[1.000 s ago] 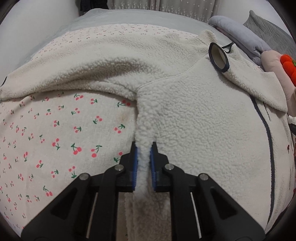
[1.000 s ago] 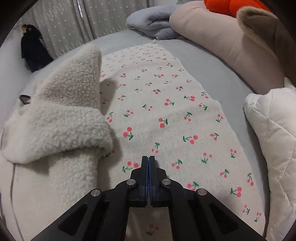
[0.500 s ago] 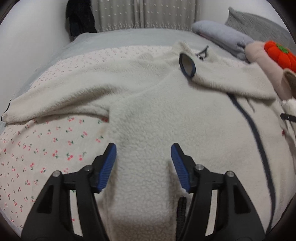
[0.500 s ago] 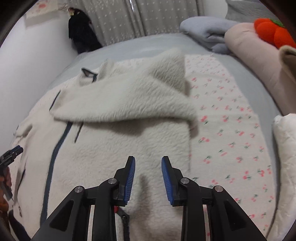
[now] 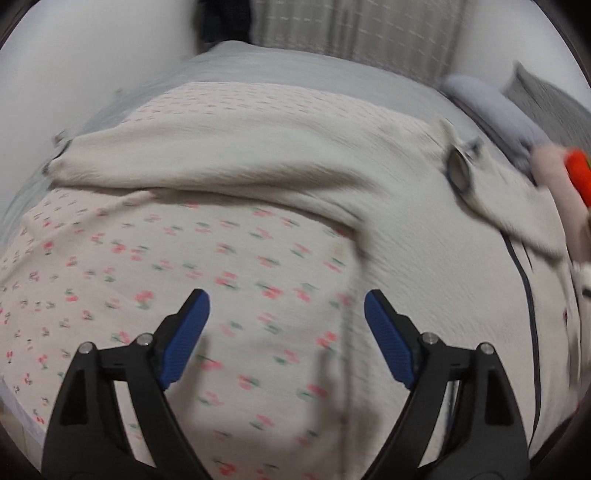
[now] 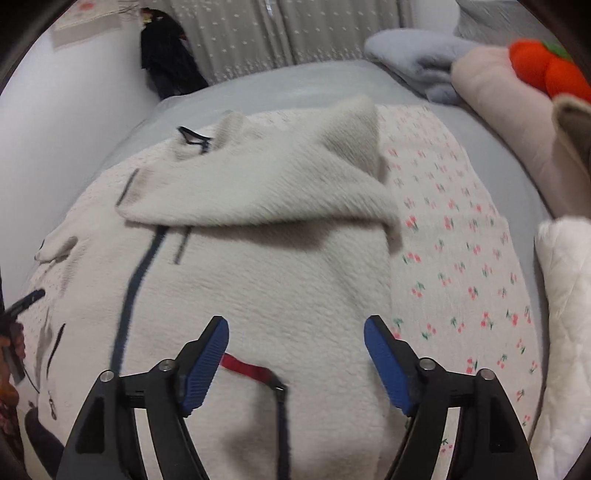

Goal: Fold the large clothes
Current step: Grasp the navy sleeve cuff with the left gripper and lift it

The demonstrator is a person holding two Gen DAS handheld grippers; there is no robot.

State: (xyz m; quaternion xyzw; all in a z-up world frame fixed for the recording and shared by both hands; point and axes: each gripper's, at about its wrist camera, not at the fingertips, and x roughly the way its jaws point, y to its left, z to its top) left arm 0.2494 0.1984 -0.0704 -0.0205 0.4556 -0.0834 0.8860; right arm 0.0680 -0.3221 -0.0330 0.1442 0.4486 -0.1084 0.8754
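Observation:
A cream fleece jacket (image 6: 280, 280) with a dark zip lies flat on a cherry-print sheet (image 5: 155, 280) on the bed. One sleeve is folded across its chest (image 6: 258, 195); the other sleeve (image 5: 221, 162) stretches out to the left in the left wrist view. My left gripper (image 5: 286, 328) is open and empty above the sheet, left of the jacket's side edge. My right gripper (image 6: 295, 354) is open and empty above the jacket's lower body (image 5: 443, 277), over a red strap (image 6: 243, 367).
Pink bolster (image 6: 509, 122), orange plush (image 6: 546, 70) and grey folded blanket (image 6: 413, 59) lie at the right back. A white quilted item (image 6: 565, 314) sits at the right edge. Curtains (image 6: 277, 33) and a dark hanging item (image 6: 166, 62) stand behind the bed.
Both grippers opened wide and let go of the fleece. The left one shifted left over the cherry sheet; the right one moved over the jacket body.

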